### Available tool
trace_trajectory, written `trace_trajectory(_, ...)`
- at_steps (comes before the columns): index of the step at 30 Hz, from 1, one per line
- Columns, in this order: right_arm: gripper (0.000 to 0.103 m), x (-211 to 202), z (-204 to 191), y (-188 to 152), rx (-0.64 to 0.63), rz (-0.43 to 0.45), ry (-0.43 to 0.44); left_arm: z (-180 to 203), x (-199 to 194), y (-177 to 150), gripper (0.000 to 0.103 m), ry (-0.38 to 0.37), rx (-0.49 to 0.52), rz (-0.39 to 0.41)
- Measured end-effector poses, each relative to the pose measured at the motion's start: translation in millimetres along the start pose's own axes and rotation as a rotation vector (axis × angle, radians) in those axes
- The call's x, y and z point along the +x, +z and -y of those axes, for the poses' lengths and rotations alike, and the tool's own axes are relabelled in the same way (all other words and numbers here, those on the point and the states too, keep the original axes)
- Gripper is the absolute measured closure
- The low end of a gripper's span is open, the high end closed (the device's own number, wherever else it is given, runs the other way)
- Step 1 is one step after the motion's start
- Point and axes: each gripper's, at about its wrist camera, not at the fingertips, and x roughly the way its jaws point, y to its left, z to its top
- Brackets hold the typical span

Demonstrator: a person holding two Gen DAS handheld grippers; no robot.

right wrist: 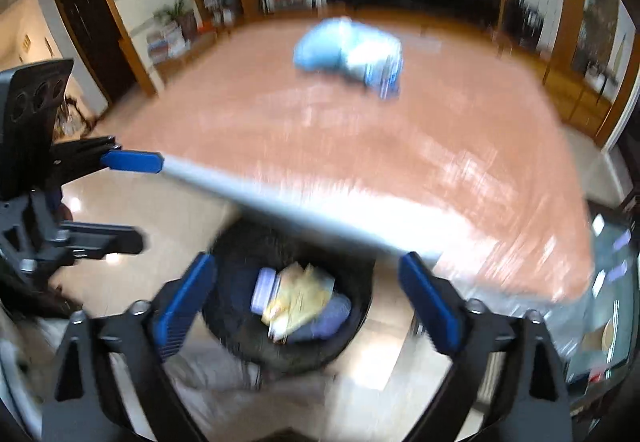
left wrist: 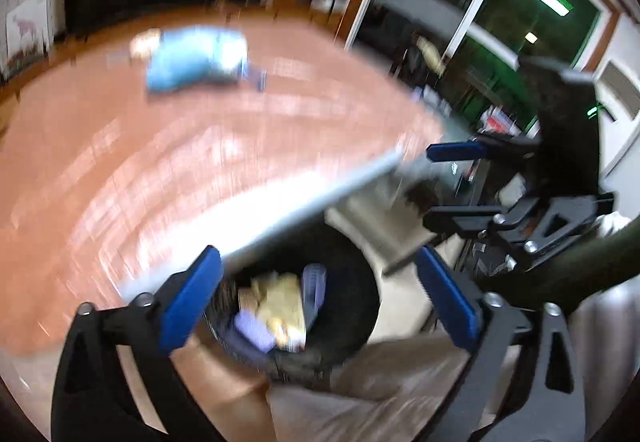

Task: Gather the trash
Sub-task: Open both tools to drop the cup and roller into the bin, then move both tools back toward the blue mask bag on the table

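A black round trash bin point(left wrist: 352, 306) point(right wrist: 352, 330) stands on the floor by the table's near edge. It holds a yellow wrapper point(left wrist: 280, 306) point(right wrist: 300, 302) and pale purple items. My left gripper point(left wrist: 320, 298) is open and empty, above the bin. My right gripper point(right wrist: 308, 298) is open and empty, also above the bin. Each gripper shows in the other's view, the right one point(left wrist: 444, 181) and the left one point(right wrist: 132, 197). A light blue crumpled bag point(left wrist: 196, 57) point(right wrist: 348, 49) lies at the far side of the table. Both views are motion-blurred.
The large reddish-brown table point(left wrist: 160, 161) point(right wrist: 400, 145) fills the middle of both views. Shelves and a dark doorway point(right wrist: 92, 29) line the far wall. Glass doors point(left wrist: 500, 21) are at the right. The floor point(right wrist: 168, 209) is pale and glossy.
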Motion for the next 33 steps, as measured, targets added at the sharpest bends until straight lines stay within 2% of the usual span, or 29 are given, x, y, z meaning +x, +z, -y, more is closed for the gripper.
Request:
trace_trajectory(2,0.004,-10.7,6.7,19.5,-0.002,0.090,-0.036,-10.4,-9.7,18.6,0.001,0.027,-0.015,0.041)
trace_trajectory(4,0.004,-9.3,16.1,43.4,0.004,0.152,-0.072,-29.8,-6.6,41.5,0.001,0.101,-0.070,0.044)
trace_trajectory(6,0.004,0.6,22.5,62.1,0.003,0.151,-0.059,-52.7,-1.1,55.3,0.002,0.223,-0.126,0.034)
trace_trajectory(7,0.004,5.8,24.3,70.8,-0.008,0.149,-0.060,-65.6,4.9,64.0,0.002,0.324,-0.164,0.010)
trace_trajectory(9,0.004,14.9,25.1,82.8,-0.045,0.150,-0.072,-86.1,13.1,76.3,0.002,0.425,-0.225,-0.006)
trace_trajectory(14,0.004,48.0,33.3,109.1,-0.095,0.108,-0.061,-129.8,24.9,98.8,0.002,0.420,-0.338,-0.010)
trace_trajectory(23,0.004,107.3,50.1,159.0,-0.193,0.052,-0.043,-163.4,68.5,139.5,0.002,0.444,-0.284,-0.072)
trace_trajectory(28,0.004,140.8,55.9,185.2,-0.275,0.010,-0.010,-190.6,107.7,164.1,0.002,0.373,-0.302,-0.132)
trace_trajectory(33,0.004,172.9,63.2,204.7,-0.331,-0.054,0.072,-215.1,139.2,186.8,0.002,0.326,-0.348,-0.137)
